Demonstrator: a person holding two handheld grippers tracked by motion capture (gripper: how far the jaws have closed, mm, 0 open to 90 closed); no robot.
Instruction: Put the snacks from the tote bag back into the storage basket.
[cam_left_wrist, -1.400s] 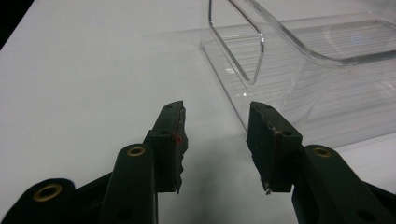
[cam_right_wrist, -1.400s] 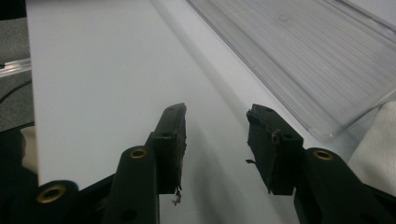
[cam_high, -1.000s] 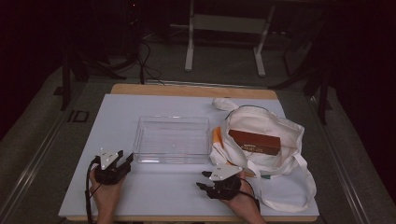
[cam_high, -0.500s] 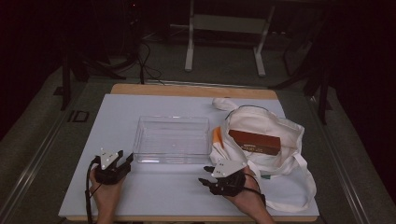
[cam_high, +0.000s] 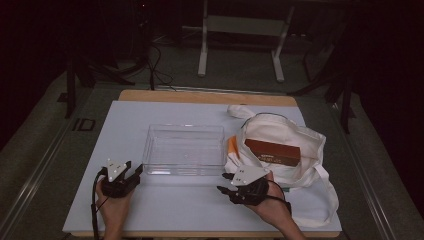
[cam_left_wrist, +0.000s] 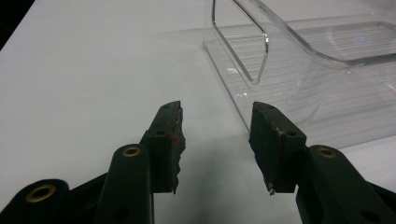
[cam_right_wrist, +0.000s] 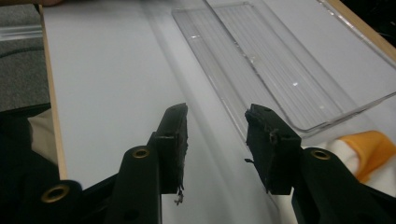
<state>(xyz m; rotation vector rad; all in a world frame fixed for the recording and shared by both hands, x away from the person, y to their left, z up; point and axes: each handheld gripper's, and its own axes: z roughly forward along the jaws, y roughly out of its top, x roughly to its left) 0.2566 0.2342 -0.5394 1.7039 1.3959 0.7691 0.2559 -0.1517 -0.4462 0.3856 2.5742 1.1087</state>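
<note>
High view shows the clear tray (cam_high: 183, 150) in the middle of the worktop (cam_high: 125, 125), with the left hand-held gripper (cam_high: 134, 172) just beside its near left corner and the right hand-held gripper (cam_high: 222, 188) near its near right corner; both have their jaws apart and hold nothing. Right of the tray lies the white bag (cam_high: 300, 145) with a brown box (cam_high: 272, 152) in it, and an orange thing (cam_high: 233, 147) between bag and tray. I think the thin, slippery tray wall could slide out of the jaws, or the right hand-held gripper could catch the bag cloth beside it.

Glossy clear plastic tray (cam_high: 183, 149), matt white tabletop (cam_high: 125, 130), soft cloth bag (cam_high: 300, 140).
</note>
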